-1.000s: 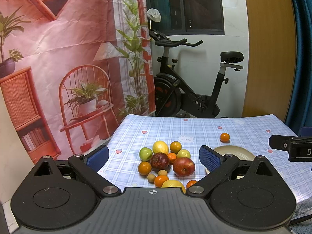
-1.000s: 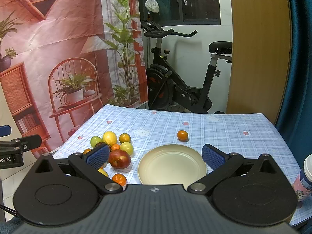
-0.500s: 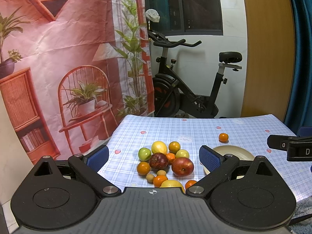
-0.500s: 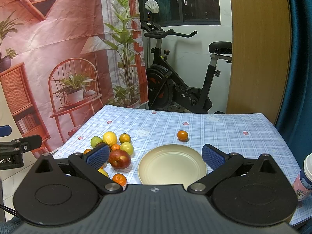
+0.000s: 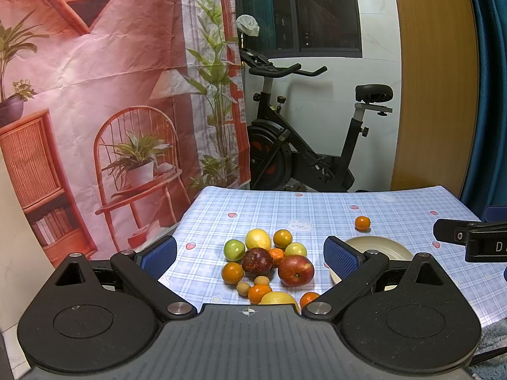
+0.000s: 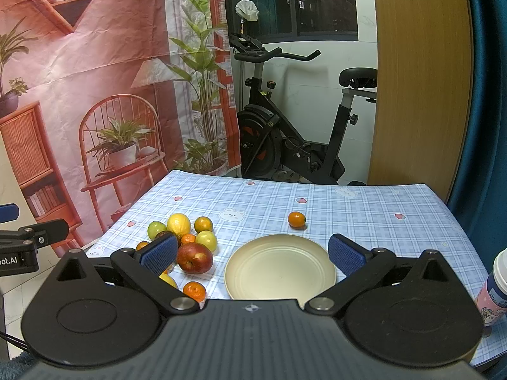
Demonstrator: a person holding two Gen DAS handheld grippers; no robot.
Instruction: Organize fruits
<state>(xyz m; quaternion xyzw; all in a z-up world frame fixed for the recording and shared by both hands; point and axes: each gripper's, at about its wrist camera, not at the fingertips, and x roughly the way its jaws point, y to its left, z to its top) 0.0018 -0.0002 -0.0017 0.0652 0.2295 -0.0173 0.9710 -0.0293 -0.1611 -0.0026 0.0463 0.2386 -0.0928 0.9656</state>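
Both claws stand wide open and empty, held level above the near edge of the tabletop point(image 6: 348, 202), which reads as a survey position ahead of a first pick. Left claw point(image 5: 250, 255): its blue pads frame the fruit cluster point(image 5: 269, 262), which lies directly ahead and below, so this claw appears the one lined up to pick. Nearest its centre line sit a red apple point(image 5: 296, 270) and a dark purple-brown fruit point(image 5: 257, 261), touching or nearly so; a green fruit point(image 5: 234, 250) and a yellow lemon-like fruit point(image 5: 258, 238) lie beyond them, with small oranges and two tan fruits packed around. Tight packing is a risk: closing on one piece may push its neighbours. Right claw point(image 6: 252, 253): the cream plate point(image 6: 280, 267) lies straight ahead between its pads, judged to be the receiving container. Plate contents: nothing. One small orange point(image 6: 297, 219) sits alone beyond the plate's far rim, well apart from the cluster, which from this claw lies ahead to the left. A cup with a white lid point(image 6: 496, 288) stands at the far right edge; its contents are not visible. No fruit has yet been sorted.
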